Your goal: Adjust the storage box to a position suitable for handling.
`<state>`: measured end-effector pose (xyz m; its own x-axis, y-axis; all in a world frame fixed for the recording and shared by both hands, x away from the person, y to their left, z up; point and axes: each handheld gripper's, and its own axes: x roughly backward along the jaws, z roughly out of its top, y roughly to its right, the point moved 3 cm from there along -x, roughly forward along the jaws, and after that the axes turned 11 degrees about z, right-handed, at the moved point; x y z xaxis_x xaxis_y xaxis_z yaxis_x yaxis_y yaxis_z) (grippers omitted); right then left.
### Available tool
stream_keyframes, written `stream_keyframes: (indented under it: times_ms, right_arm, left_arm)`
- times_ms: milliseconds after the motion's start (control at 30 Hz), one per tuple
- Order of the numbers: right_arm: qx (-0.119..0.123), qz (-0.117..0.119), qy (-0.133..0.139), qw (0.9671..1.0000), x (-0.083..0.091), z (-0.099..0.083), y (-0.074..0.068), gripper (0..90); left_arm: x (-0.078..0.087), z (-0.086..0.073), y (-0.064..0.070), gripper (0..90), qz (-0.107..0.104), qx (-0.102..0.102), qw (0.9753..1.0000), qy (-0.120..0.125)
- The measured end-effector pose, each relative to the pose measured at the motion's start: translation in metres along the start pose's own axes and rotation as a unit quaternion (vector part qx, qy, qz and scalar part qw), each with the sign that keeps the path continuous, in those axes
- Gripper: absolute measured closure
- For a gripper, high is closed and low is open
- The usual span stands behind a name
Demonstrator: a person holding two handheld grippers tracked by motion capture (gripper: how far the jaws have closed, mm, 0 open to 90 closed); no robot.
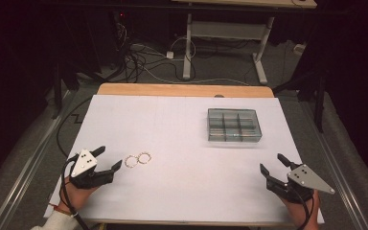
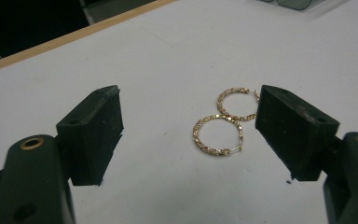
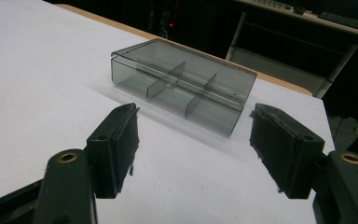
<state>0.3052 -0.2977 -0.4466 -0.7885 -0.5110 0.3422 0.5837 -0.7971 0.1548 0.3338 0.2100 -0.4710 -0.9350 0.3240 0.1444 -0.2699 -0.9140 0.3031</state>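
Two gold hoop earrings lie side by side on the white table: the nearer one [image 2: 217, 135] [image 1: 131, 161] and the farther one [image 2: 237, 103] [image 1: 144, 157]. My left gripper [image 1: 109, 158] [image 2: 189, 135] rests at the table's front left, open, its jaws pointing at the earrings just ahead and empty. A clear grey compartment box [image 1: 233, 125] [image 3: 182, 84] with its lid closed sits at the back right. At the front right, my right gripper [image 1: 273, 163] [image 3: 193, 149] is open and empty, aimed toward the box from a distance.
The white sheet [image 1: 182, 143] covers a wooden table whose far edge [image 1: 184, 89] shows. Beyond it stand a desk frame [image 1: 225, 43] and loose cables [image 1: 139, 57] on the floor. A person's hands hold both grippers at the front edge.
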Motion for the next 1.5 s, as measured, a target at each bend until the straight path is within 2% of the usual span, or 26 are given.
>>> stream_keyframes:
  times_ms: [167, 567, 667, 700, 733, 767, 833, 867, 933, 1000, 1033, 1100, 1167, 1200, 1233, 1400, 1433, 1500]
  right_arm:
    - [-0.001, -0.002, -0.003, 1.0, 0.0, -0.002, 0.002, 32.9]
    - [-0.005, -0.001, -0.011, 0.9999, -0.004, -0.004, 0.002, 30.8]
    - [-0.004, -0.005, -0.014, 0.9999, -0.005, -0.005, 0.004, 31.0]
    - [-0.005, -0.008, -0.015, 0.9998, -0.005, -0.006, 0.005, 31.7]
    - [-0.007, -0.009, -0.015, 0.9998, -0.005, -0.006, 0.006, 33.4]
    - [-0.008, -0.01, -0.016, 0.9998, -0.005, -0.007, 0.008, 35.7]
    - [-0.01, -0.016, -0.019, 0.9996, -0.005, -0.008, 0.014, 45.0]
    - [-0.015, -0.021, -0.021, 0.9994, -0.006, -0.009, 0.018, 51.4]
    - [-0.018, -0.015, -0.036, 0.9991, -0.011, -0.01, 0.028, 66.1]
    - [-0.032, -0.009, -0.047, 0.9983, -0.018, -0.009, 0.041, 75.0]
    - [-0.04, -0.006, -0.054, 0.9977, -0.022, -0.01, 0.047, 82.0]
    - [-0.046, -0.005, -0.075, 0.9961, -0.033, -0.01, 0.061, 88.1]
    - [-0.043, -0.012, -0.092, 0.9948, -0.044, -0.01, 0.074, 90.0]
    - [-0.043, -0.012, -0.092, 0.9948, -0.044, -0.01, 0.074, 90.0]
    - [-0.05, -0.012, -0.105, 0.9931, -0.057, -0.007, 0.087, 90.0]
    - [-0.052, -0.009, -0.136, 0.9893, -0.085, -0.001, 0.108, 90.0]
    - [-0.047, -0.012, -0.145, 0.9882, -0.09, -0.001, 0.112, 90.0]
    - [-0.06, -0.009, -0.151, 0.9867, -0.1, -0.003, 0.118, 90.0]
  left_arm:
    - [-0.003, 0.002, 0.0, 21.9, 0.0, 0.008, 1.0, -0.001]
    - [-0.008, -0.001, 0.004, 22.4, -0.008, 0.004, 0.9998, -0.02]
    - [-0.011, -0.003, 0.008, 31.8, -0.018, -0.006, 0.9991, -0.039]
    - [-0.012, -0.003, 0.01, 40.6, -0.027, -0.008, 0.9985, -0.047]
    - [-0.015, -0.002, 0.012, 49.8, -0.025, -0.011, 0.9983, -0.052]
    - [-0.019, -0.001, 0.014, 55.2, -0.023, -0.009, 0.9981, -0.057]
    - [-0.029, 0.0, 0.021, 67.6, -0.024, -0.001, 0.9975, -0.067]
    - [-0.035, -0.001, 0.025, 73.4, -0.024, 0.0, 0.9971, -0.072]
    - [-0.048, -0.003, 0.035, 80.5, -0.027, -0.005, 0.9958, -0.087]
    - [-0.064, -0.002, 0.047, 82.6, -0.031, -0.004, 0.9951, -0.094]
    - [-0.072, -0.001, 0.054, 86.3, -0.038, 0.004, 0.9943, -0.099]
    - [-0.089, 0.001, 0.069, 86.7, -0.048, 0.01, 0.9925, -0.112]
    - [-0.106, 0.001, 0.087, 87.3, -0.06, 0.0, 0.991, -0.12]
    - [-0.106, 0.001, 0.087, 87.3, -0.06, 0.0, 0.991, -0.12]
    - [-0.123, 0.0, 0.104, 87.3, -0.071, -0.008, 0.989, -0.129]
    - [-0.169, -0.008, 0.142, 87.3, -0.085, 0.0, 0.985, -0.15]
    - [-0.179, -0.011, 0.15, 87.2, -0.087, -0.005, 0.9842, -0.154]
    - [-0.197, -0.018, 0.163, 87.2, -0.084, -0.022, 0.9837, -0.157]
